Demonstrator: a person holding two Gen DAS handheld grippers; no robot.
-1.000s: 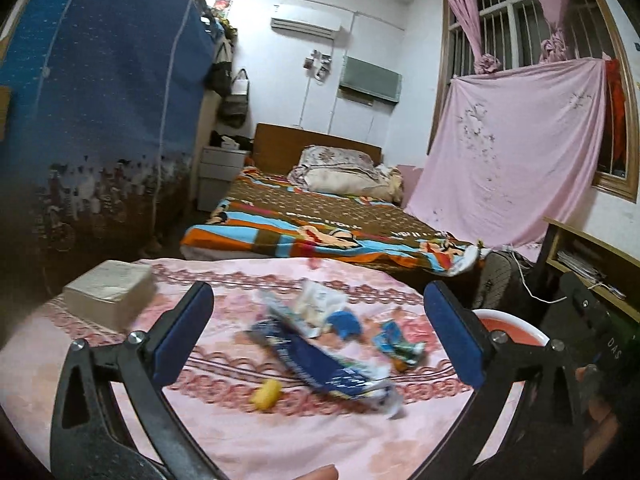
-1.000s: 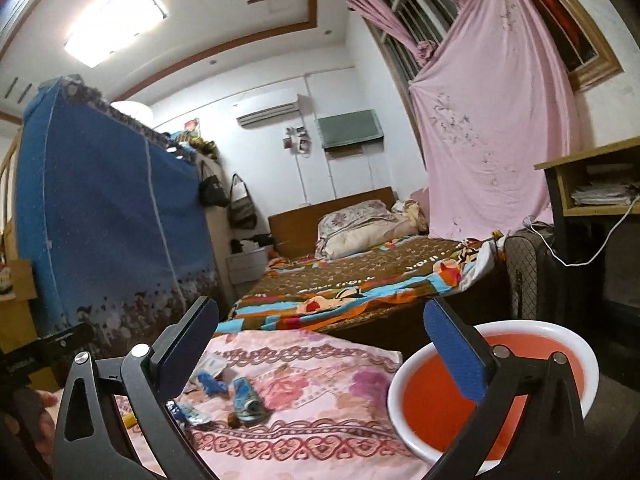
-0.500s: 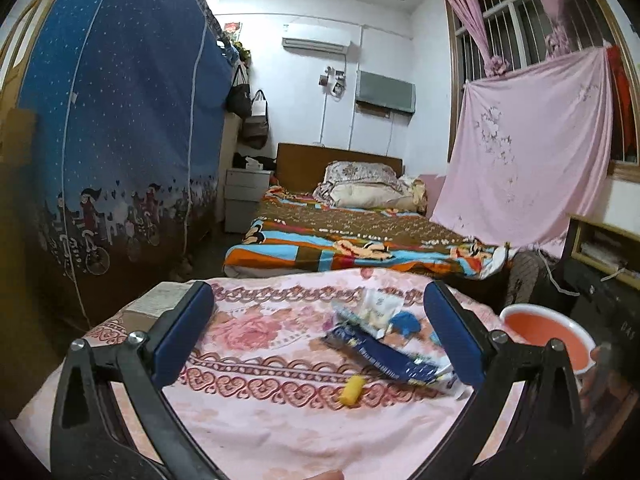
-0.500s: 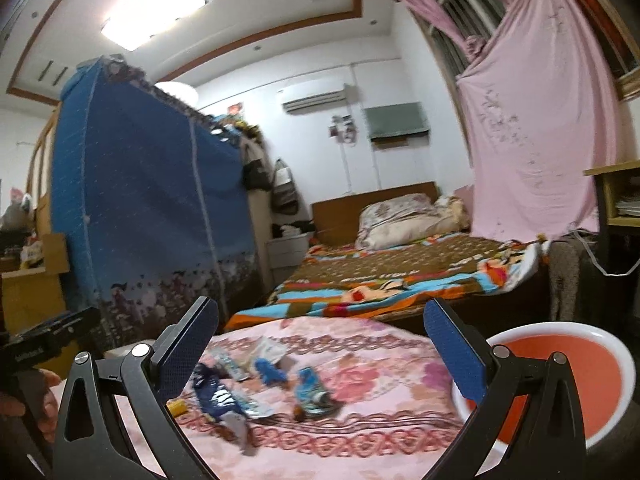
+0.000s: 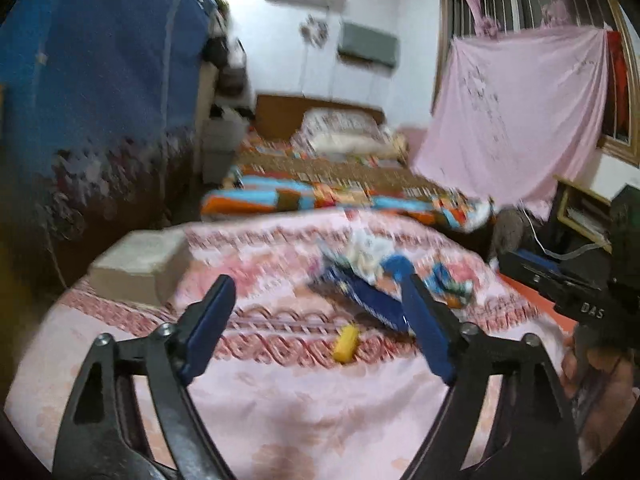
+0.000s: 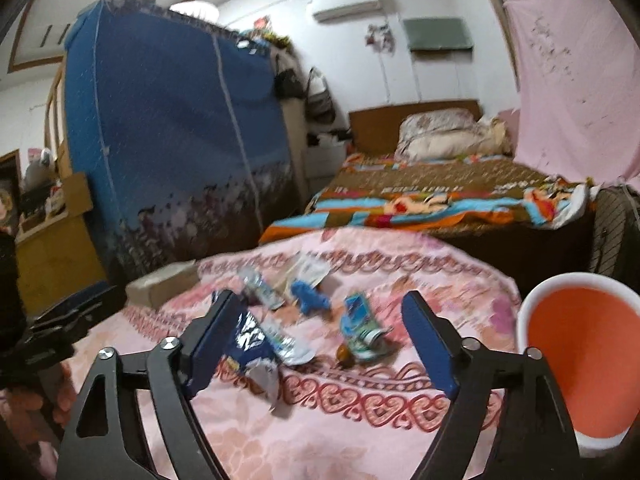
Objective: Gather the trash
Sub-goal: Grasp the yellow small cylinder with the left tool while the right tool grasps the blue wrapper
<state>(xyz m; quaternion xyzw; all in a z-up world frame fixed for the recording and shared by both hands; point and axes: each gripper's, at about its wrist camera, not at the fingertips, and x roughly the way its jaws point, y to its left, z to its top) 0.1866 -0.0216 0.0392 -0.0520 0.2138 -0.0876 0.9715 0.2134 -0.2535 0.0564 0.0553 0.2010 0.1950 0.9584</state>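
right wrist view: right tongs [image 6: 320,338] part-open, just closing on nothing; wrappers [image 6: 362,326] lie on counter [image 6: 360,432] ahead, left of orange bin [image 6: 580,364]. left tongs [image 5: 316,326] likewise closing, empty.

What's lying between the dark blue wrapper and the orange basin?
In the right wrist view, a teal wrapper and a small brown piece lie between the dark blue wrapper and the orange basin.

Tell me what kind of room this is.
A lived-in bedroom, most likely: a made bed with pillows against the far wall, a blue fabric wardrobe beside it, and a wall air conditioner above.
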